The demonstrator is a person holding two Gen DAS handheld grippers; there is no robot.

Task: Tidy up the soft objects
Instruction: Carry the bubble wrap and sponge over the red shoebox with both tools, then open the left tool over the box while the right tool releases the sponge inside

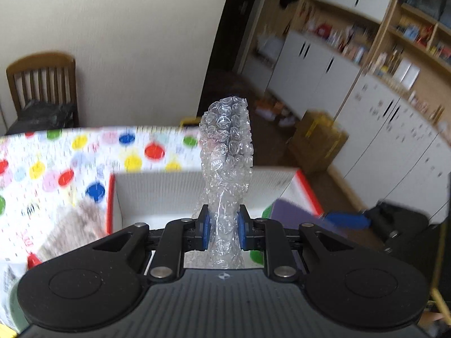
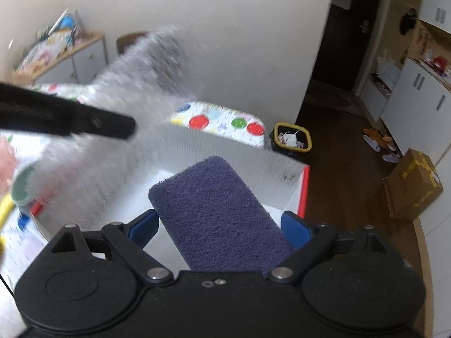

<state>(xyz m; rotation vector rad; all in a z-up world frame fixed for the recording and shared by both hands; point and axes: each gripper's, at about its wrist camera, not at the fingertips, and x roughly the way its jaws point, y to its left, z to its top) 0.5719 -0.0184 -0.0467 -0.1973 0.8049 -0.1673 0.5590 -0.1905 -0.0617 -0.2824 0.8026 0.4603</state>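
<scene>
The left gripper [image 1: 224, 229] is clamped on a roll of bubble wrap [image 1: 227, 152], its blue pads [image 1: 206, 229] pressed into the roll's lower part so that the wrap pinches narrow between them and rises upright above the jaws. The right gripper [image 2: 221, 226] grips a purple scouring pad [image 2: 217, 211] by its long sides, the pad lying flat between the blue pads [image 2: 293, 228] and sticking out ahead of the jaws.

Both loads hang over a white box [image 1: 157, 191] with red corner edges. The box stands at the right-hand end of a table under a polka-dot cloth [image 1: 84, 152], close to the table's edge. In the left wrist view the purple pad shows at the box's right corner, with the right gripper's blue tip just beside it. A grey furry item [image 1: 76, 228] lies on the cloth, against the box's left wall.

On the floor past the table's far corner stands a yellow-rimmed bin [image 2: 293, 139]; a cardboard box [image 2: 414, 183] sits near the cupboards [image 1: 394, 152].
</scene>
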